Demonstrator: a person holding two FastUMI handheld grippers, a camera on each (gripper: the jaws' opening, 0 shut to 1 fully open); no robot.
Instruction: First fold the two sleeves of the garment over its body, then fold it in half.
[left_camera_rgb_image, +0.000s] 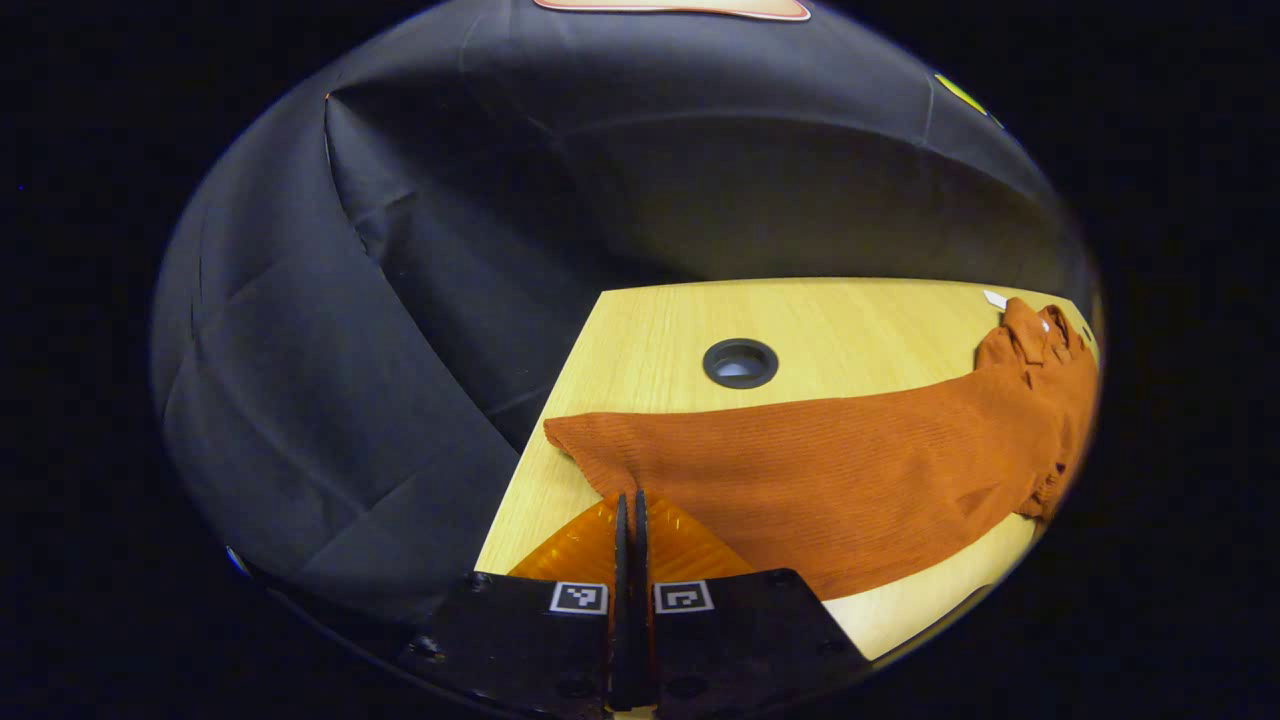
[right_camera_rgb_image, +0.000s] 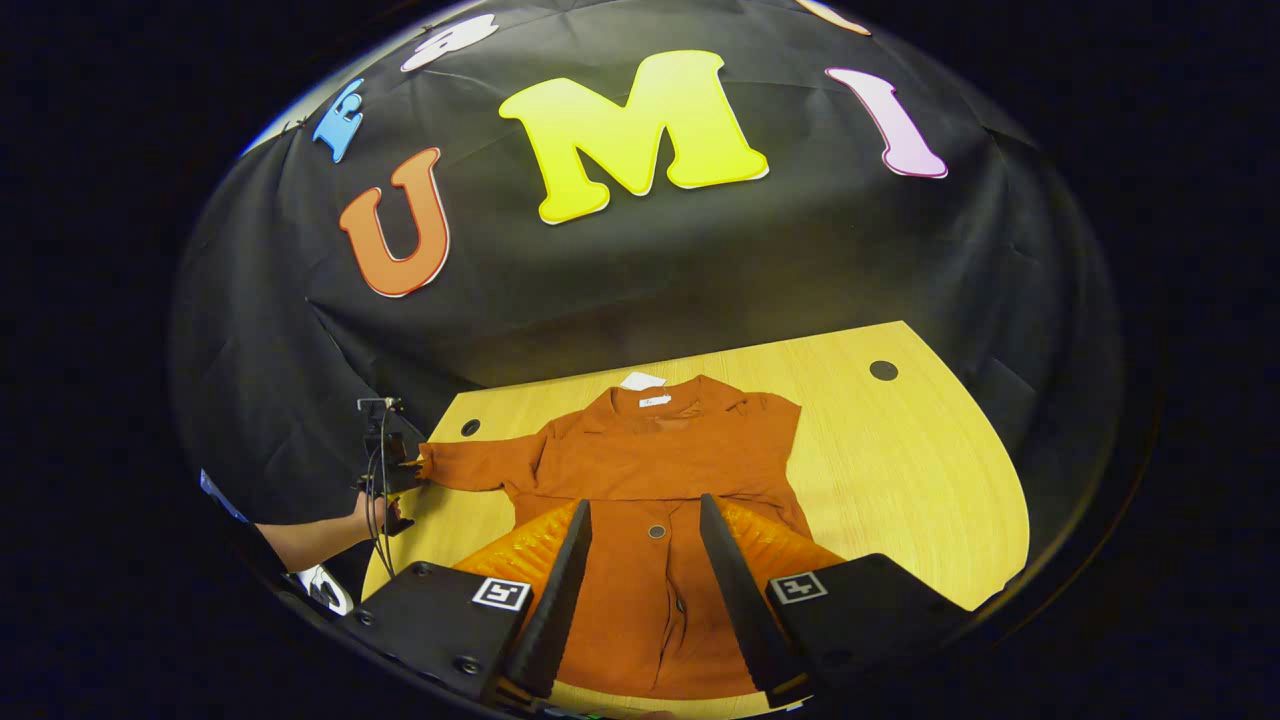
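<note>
The wooden tabletop (right_camera_rgb_image: 900, 470) fills the lower middle of the right gripper view, with the black cloth wall (right_camera_rgb_image: 650, 270) rising behind its far edge. On it lies the rust-orange garment (right_camera_rgb_image: 650, 450), spread flat with its collar toward the far edge and its hem toward the near edge. One sleeve (right_camera_rgb_image: 470, 465) stretches out straight toward the tabletop's left edge; on the other side, the sleeve seems already laid over the body, though the folds there are hard to read. A white tag (right_camera_rgb_image: 641, 381) lies just beyond the collar.

In the left gripper view the stretched sleeve (left_camera_rgb_image: 800, 460) runs across the tabletop (left_camera_rgb_image: 850, 320) from the cuff near the left edge to the body at the far right.

The right gripper (right_camera_rgb_image: 645, 585) hangs over the lower part of the garment with its fingers spread wide, a button placket between them; whether they touch the cloth cannot be told.

The left gripper (left_camera_rgb_image: 631, 510) has its fingers pressed together at the cuff end of the sleeve, seemingly pinching the cloth's edge. It also shows in the right gripper view (right_camera_rgb_image: 395, 470), at the cuff by the left edge, held by a hand (right_camera_rgb_image: 372, 515).

A round cable hole (left_camera_rgb_image: 740, 363) sits in the tabletop just beyond the sleeve, another (right_camera_rgb_image: 883, 370) near the far right corner.
</note>
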